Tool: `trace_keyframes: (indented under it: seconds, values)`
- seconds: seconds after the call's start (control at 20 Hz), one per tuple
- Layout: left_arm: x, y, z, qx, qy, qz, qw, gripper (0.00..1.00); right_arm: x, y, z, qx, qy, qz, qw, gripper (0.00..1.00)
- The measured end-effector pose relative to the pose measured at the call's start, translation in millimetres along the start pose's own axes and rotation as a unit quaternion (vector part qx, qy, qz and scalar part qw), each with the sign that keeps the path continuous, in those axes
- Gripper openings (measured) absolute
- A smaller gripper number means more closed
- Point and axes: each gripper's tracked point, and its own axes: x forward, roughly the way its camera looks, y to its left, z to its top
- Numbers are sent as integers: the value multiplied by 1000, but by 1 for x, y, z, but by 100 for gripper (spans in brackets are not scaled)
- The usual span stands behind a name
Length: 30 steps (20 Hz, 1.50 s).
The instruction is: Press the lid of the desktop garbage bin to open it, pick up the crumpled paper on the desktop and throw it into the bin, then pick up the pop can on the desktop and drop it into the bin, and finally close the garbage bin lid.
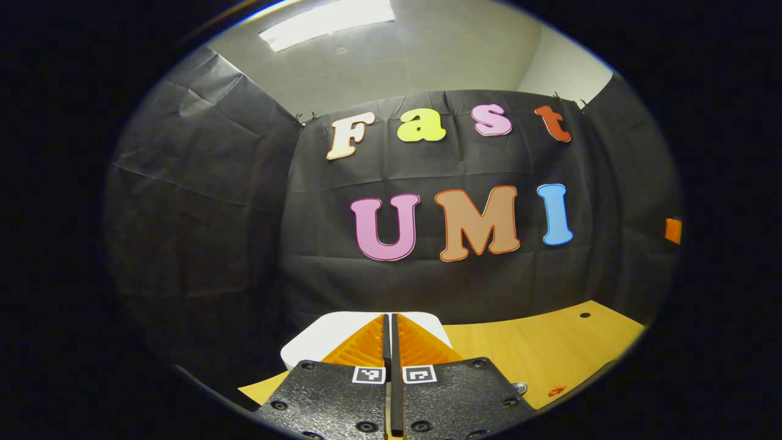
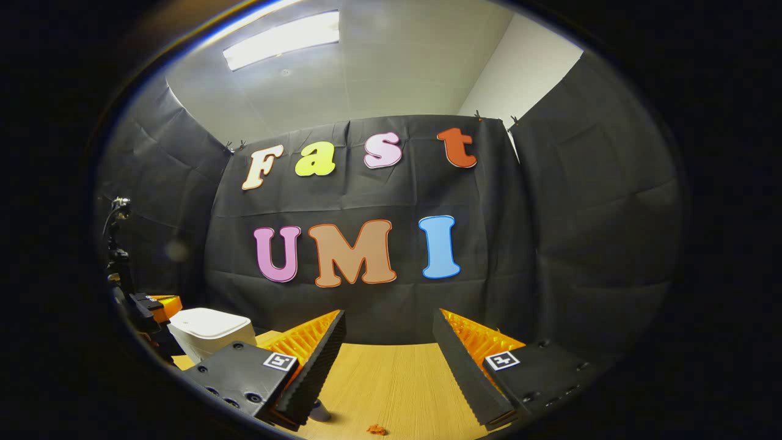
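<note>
The white desktop garbage bin serves as the landmark. In the left gripper view the left gripper is above the near side of the bin, its two ribbed fingers pressed together with only a thin seam between them and nothing caught in it; their tips lie over the bin's closed lid. Each finger mount carries a small square black-and-white marker tag, a coded pattern and not readable writing. No brand name or label can be made out on the bin.

To the right of the bin runs the wooden desktop, with a small dark hole near its far edge and a tiny orange scrap lying on it, well apart from the bin.

In the right gripper view the right gripper is off to the right of the bin, held level and pointing toward the booth's back wall, its fingers spread wide with bare desktop showing between them. The bin stands to the left of its left finger, lid down. Just beyond the bin, at the left edge, part of the other gripper shows, blurred and dark.
</note>
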Motion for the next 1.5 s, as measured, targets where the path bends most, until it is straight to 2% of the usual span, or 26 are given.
trace_keyframes:
  seconds: [0.35,0.65,1.0,1.25,1.5]
  values:
    - [15,7,-25,15,16,-1,1000,0,1,-4,2,-10,-4,-13,1000,95]
    - [18,11,-58,-26,57,0,998,0,0,-2,1,-20,-1,-15,1000,95]
    - [19,10,-57,-24,22,6,999,0,2,6,-13,-13,18,-5,1000,96]
    - [15,8,-56,-93,22,-14,995,0,4,7,-13,-28,18,-7,999,95]
    - [16,9,-56,-28,8,-11,1000,0,7,17,-17,-17,22,6,1000,96]
